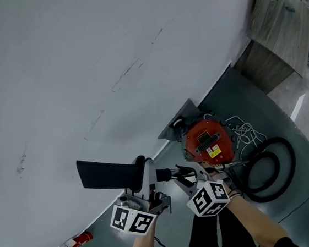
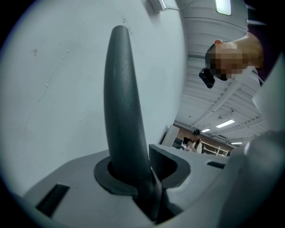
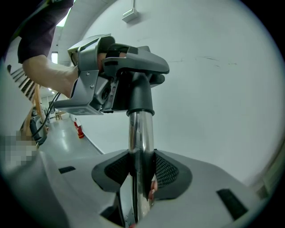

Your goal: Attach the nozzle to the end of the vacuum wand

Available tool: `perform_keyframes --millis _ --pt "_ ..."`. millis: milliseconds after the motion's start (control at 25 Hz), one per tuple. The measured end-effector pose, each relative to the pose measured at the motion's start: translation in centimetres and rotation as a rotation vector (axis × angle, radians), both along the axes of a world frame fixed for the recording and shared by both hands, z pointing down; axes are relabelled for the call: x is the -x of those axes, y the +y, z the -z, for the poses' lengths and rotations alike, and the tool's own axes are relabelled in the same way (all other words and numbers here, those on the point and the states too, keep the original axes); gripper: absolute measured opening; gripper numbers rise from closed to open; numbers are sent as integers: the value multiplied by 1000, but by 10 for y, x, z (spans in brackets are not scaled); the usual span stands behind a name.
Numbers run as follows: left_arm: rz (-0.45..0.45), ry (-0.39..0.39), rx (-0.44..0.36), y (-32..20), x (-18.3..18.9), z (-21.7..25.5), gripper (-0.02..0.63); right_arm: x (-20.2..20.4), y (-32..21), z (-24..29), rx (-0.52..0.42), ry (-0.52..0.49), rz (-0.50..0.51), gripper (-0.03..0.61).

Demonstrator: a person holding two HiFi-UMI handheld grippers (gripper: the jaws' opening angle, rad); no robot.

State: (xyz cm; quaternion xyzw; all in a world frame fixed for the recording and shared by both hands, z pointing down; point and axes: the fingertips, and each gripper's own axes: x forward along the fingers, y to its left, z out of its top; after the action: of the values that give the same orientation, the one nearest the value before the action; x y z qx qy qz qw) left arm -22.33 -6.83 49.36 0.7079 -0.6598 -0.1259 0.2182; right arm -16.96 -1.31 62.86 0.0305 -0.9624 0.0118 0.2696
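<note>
White wall (image 1: 68, 55) filled the background. Right tongs (image 3: 141, 176) clamped the chrome wand (image 3: 140, 133), its end seated in the nozzle (image 2: 122, 102). Left tongs (image 2: 149, 176) stood slack around it. Attachment looked done, so the next move was probably withdrawing without twisting it loose.

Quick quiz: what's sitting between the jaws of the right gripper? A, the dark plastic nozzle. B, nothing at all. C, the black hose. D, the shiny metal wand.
D: in the right gripper view, the right gripper has both pads pressed on the shiny metal wand, while the dark nozzle sits farther up, at the wand's end.
</note>
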Motion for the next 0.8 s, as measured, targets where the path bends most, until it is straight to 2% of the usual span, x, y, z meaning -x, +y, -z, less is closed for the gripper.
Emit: perform_keyframes --millis 160,320,480,640,800 --pt "8 -20 52 14 1 -4 169 -1 -1 4 56 -37 -32 153" --pt "14 -25 106 32 4 -9 173 -5 -1 9 51 -30 -40 160" --pt "54 9 169 59 2 -11 173 -16 1 31 66 -45 -58 161" --pt "89 73 222 93 -10 -5 172 -29 2 72 169 -127 -133 161" --pt "63 81 224 103 -30 24 169 -40 -6 123 280 -243 -251 161"
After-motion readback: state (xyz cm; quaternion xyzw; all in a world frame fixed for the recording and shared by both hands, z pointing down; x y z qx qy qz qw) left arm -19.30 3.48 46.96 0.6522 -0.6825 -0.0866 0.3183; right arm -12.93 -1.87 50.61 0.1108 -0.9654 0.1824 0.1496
